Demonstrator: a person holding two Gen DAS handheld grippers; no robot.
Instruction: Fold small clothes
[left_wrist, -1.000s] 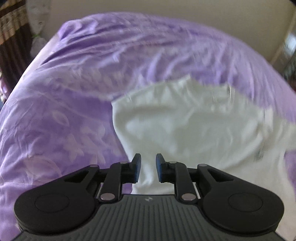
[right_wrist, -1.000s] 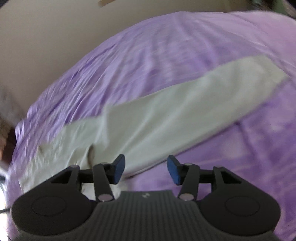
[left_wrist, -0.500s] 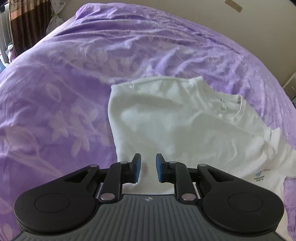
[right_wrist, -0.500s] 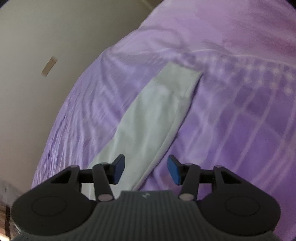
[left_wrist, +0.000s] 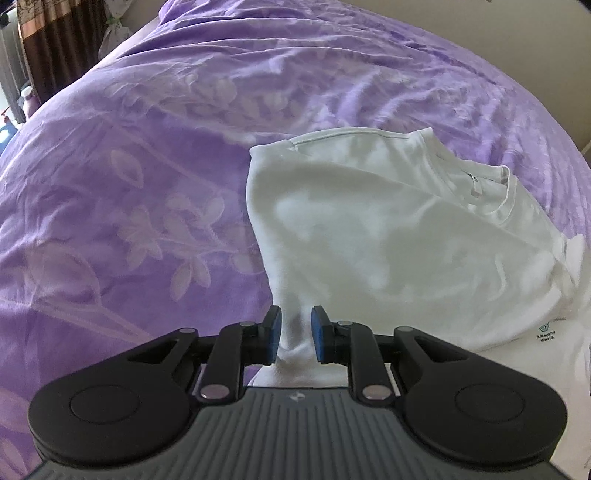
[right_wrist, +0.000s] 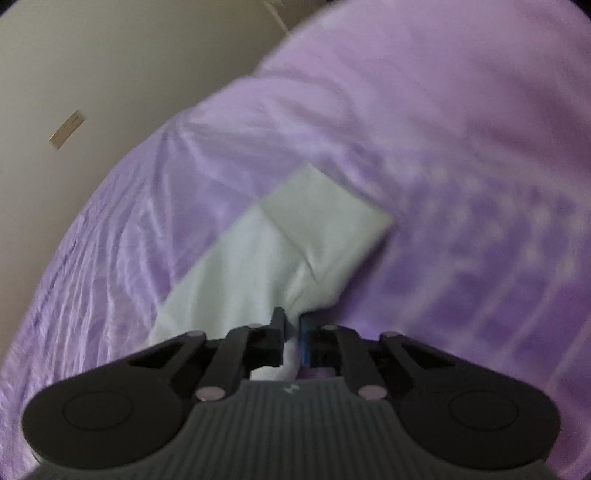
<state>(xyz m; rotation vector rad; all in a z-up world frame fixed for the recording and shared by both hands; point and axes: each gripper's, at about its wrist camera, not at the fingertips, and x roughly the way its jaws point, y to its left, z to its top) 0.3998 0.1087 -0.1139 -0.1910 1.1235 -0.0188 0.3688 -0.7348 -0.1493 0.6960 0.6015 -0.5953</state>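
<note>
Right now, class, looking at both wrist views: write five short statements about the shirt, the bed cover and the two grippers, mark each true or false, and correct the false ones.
1. The white T-shirt lies on a purple floral bedspread. True.
2. The left gripper has white cloth between its blue pads. True.
3. The right gripper stands wide open over bare bedspread. False: its jaws are pinched together on a fold of the shirt's sleeve.
4. The shirt is plain, with no print. False: a small green logo shows near its right edge in the left wrist view.
5. The shirt's collar is visible. True.
</note>
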